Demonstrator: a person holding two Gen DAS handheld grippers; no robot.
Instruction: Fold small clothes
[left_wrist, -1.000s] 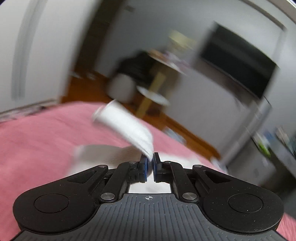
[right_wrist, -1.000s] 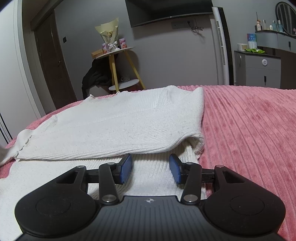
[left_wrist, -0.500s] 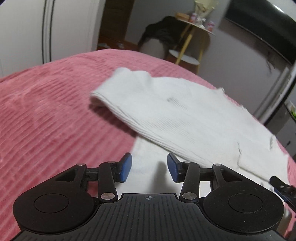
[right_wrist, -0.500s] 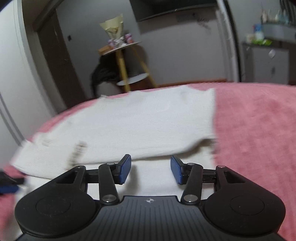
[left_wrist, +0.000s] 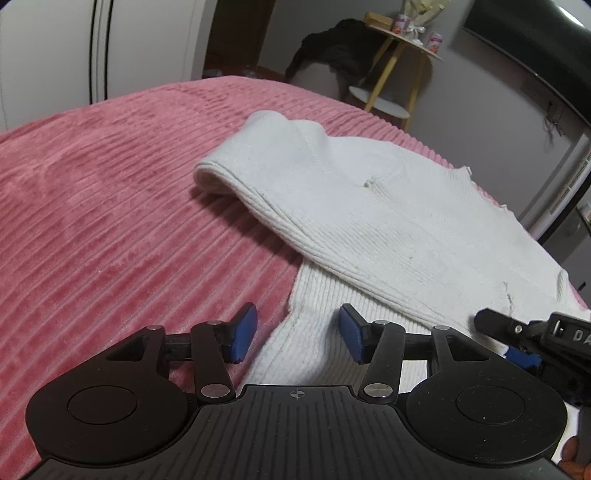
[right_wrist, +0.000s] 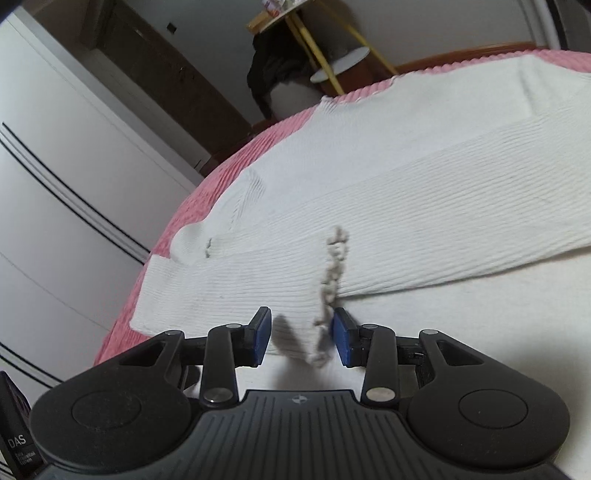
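A white ribbed knit sweater (left_wrist: 369, 206) lies on the pink bed cover (left_wrist: 110, 206), with one sleeve folded across its body. My left gripper (left_wrist: 297, 334) is open, just above the sweater's near left edge. My right gripper (right_wrist: 301, 338) is open over the sweater (right_wrist: 406, 206), with a frayed sleeve edge (right_wrist: 332, 273) just in front of its right finger. The right gripper's tip also shows in the left wrist view (left_wrist: 517, 332) at the right edge.
A yellow-legged side table (left_wrist: 399, 74) with cans and dark clothing stands beyond the bed. White wardrobe doors (right_wrist: 55, 184) are at the left. A dark TV (left_wrist: 535, 55) hangs on the grey wall.
My left gripper let go of the sleeve, opened and dropped low over the sweater's edge. My right gripper swung left and tilted, staying open.
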